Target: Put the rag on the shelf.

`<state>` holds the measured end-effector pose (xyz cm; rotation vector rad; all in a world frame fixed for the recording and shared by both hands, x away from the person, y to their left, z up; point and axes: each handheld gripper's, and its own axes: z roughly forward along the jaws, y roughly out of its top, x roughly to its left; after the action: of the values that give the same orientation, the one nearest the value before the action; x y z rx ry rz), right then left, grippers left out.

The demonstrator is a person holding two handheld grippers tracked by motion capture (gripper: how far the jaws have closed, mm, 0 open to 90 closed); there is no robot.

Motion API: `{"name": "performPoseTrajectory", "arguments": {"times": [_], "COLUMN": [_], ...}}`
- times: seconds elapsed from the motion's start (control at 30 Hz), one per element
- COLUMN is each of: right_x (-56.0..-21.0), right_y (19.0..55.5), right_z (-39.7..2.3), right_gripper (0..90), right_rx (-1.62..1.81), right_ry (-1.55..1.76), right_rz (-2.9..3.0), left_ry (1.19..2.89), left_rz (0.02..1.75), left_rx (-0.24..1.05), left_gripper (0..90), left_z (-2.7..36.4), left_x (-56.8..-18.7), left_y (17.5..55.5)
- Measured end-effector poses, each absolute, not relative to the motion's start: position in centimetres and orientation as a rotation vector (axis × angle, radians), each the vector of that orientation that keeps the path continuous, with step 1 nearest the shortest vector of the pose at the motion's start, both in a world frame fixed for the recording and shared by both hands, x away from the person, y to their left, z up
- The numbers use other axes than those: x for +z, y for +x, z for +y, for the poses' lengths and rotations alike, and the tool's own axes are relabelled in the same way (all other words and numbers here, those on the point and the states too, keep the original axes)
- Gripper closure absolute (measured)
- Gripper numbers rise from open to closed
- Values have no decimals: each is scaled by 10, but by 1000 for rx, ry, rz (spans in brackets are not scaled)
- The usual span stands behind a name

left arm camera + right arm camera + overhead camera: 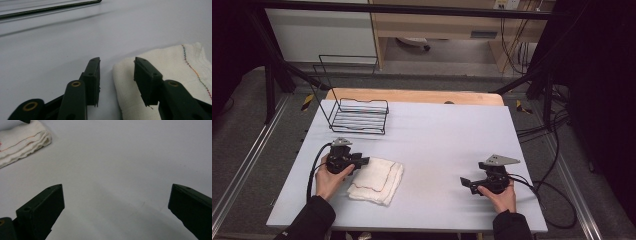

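Table: (437,135) pale grey-blue top, reaching from the person's near edge to a wooden strip at the far side.
Wire rack: (361,116) black, low basket with a tall back frame, standing at the far left of the table, well apart from both grippers.
Cloth: (377,179) white, folded into a thick pad with a thin coloured stitch line across it, lying flat at the near left of the table, just right of the left gripper.
Left gripper: (362,161) held low over the table at the near left, pointing right toward the cloth's left edge. In the left gripper view (117,75) the jaws stand partly apart; one jaw is over the bare table, the other over the cloth's corner (165,75), the edge between them. Neither pad presses on it, so nothing is held.
Right gripper: (468,183) at the near right, pointing left, well apart from the cloth. In the right gripper view (116,202) its jaws stand wide apart over bare table, holding nothing; the cloth (22,140) lies far off at upper left.
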<state>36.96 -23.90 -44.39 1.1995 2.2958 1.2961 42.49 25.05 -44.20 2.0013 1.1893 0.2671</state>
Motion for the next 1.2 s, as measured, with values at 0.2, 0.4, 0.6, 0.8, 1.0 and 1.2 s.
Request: {"name": "performPoseTrajectory", "arguments": {"times": [0.2,0.4,0.6,0.8,1.0,1.2], "right_x": [-443,-441,-437,-433,-430,-429], "right_y": [371,372,375,379,384,393], "right_z": [-233,-226,-210,-188,-165,-124], "right_gripper": [9,10,10,10,10,10], "right_rx": [1287,1299,1303,1307,1301,1284], "right_ry": [1180,1186,1185,1180,1158,1141], "right_rz": [2312,2316,2319,2325,2338,2367], "left_ry": [2019,2033,2046,2053,2059,2065], "left_rz": [1176,1159,1141,1119,1109,1097], "left_rx": [233,236,244,250,259,269], "left_gripper": [644,702,734,758,769,773], "left_z": [245,242,240,240,239,238], "left_x": [-448,-449,-449,-450,-450,-450], "left_y": [428,427,426,425,425,424]}}
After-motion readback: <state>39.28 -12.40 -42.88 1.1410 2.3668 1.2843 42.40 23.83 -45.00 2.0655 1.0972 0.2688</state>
